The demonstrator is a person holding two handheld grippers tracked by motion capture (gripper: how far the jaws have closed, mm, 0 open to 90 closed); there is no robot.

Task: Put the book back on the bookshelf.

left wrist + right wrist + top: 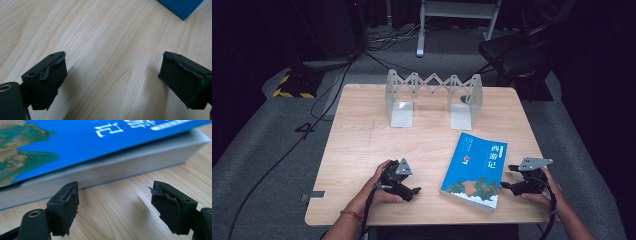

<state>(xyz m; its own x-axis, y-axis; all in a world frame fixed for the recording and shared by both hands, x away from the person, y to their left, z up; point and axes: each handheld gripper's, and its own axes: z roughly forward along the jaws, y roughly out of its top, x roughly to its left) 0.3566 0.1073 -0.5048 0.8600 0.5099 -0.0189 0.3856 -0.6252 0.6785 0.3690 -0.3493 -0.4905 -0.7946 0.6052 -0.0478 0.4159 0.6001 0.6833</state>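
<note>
**Operator:** Dark surroundings frame the work area: grey carpet, cables on the floor and a black chair [512,52] beyond the far right corner. What is the work surface?

**Inspector:** Light wooden table [362,145], pale grain. At its far edge stands a metal expanding bookend rack [433,97], upright, with an accordion lattice joining its two end plates.

**Operator:** Status of the left side?

**Inspector:** Left gripper [416,190] lies low over the table near the front edge, held by the left hand [379,187]. It points toward the book. In the left gripper view its jaws stand wide apart with bare wood between them; nothing is held. A corner of the blue cover shows at that view's upper right, well clear of the jaws.

**Operator:** Location of the book?

**Inspector:** Blue book [476,170] lies flat on the table, cover up, right of centre, between the two grippers and slightly turned. White characters mark the cover; a landscape illustration fills its near end.

**Operator:** Status of the right side?

**Inspector:** Right gripper [507,176] sits just beside the book's right edge, held by the right hand [544,192]. In the right gripper view its jaws stand wide, facing the page block; the left one is close to it, contact cannot be confirmed. No grip.
</note>
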